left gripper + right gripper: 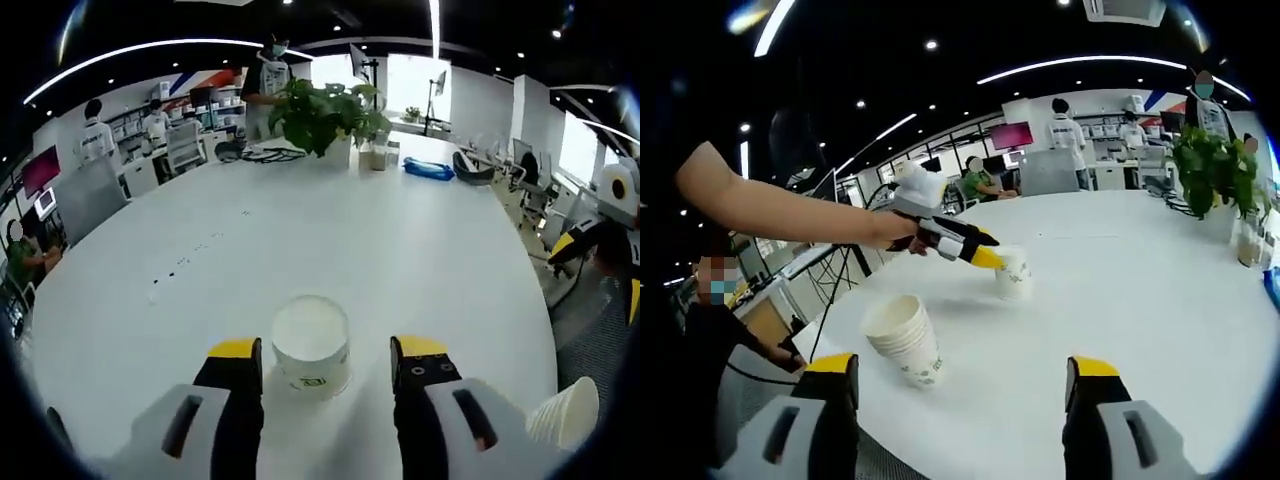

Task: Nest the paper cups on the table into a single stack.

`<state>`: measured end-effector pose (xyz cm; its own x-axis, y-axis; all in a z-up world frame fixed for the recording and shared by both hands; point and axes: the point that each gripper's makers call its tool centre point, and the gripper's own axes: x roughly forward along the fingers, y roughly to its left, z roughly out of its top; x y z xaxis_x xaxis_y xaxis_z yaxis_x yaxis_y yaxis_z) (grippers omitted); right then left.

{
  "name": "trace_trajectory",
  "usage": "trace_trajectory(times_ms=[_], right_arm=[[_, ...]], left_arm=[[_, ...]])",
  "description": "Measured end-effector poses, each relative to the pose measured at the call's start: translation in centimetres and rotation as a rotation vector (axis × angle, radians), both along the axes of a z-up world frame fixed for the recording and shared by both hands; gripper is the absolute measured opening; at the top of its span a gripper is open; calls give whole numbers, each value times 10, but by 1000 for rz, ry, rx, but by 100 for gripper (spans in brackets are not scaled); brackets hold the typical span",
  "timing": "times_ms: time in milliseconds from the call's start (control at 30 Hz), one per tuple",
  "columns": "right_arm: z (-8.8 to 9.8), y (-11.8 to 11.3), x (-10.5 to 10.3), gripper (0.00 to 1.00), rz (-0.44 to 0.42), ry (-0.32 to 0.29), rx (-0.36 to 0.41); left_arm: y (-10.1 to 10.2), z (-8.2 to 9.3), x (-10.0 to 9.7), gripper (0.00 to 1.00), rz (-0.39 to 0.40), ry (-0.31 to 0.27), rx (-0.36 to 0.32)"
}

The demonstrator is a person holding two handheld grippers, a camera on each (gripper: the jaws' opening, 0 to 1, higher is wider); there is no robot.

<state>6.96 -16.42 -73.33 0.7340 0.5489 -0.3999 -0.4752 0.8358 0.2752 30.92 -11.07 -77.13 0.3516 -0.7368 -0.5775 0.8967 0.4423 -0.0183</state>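
Left gripper view, gripper open around cup

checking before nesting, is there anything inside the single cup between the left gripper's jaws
The left gripper view looks down into the single cup: plain white inside, nothing visible in it. Its very bottom is washed out, so something flat there cannot be ruled out.

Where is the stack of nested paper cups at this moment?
In the right gripper view, the stack of paper cups stands on the white table near its edge, apart from the single cup.
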Motion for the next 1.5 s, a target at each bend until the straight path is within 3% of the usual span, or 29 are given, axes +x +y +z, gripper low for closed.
trace_trajectory(times_ms=[267, 467, 800, 1000, 1500], right_arm=[[-5, -3, 1, 85, -11, 22, -4], [-7, -5, 1, 84, -20, 28, -9], [-4, -5, 2, 83, -28, 17, -11], [-2, -2, 1, 83, -15, 5, -11], [5, 3, 0, 81, 14, -26, -3]], left_arm=[[-10, -9, 19, 42, 25, 25, -25], [-16, -11, 16, 35, 8, 27, -22], [-10, -7, 13, 35, 1, 6, 1], [-3, 8, -1, 35, -11, -15, 12], [23, 25, -38, 35, -27, -67, 40]])
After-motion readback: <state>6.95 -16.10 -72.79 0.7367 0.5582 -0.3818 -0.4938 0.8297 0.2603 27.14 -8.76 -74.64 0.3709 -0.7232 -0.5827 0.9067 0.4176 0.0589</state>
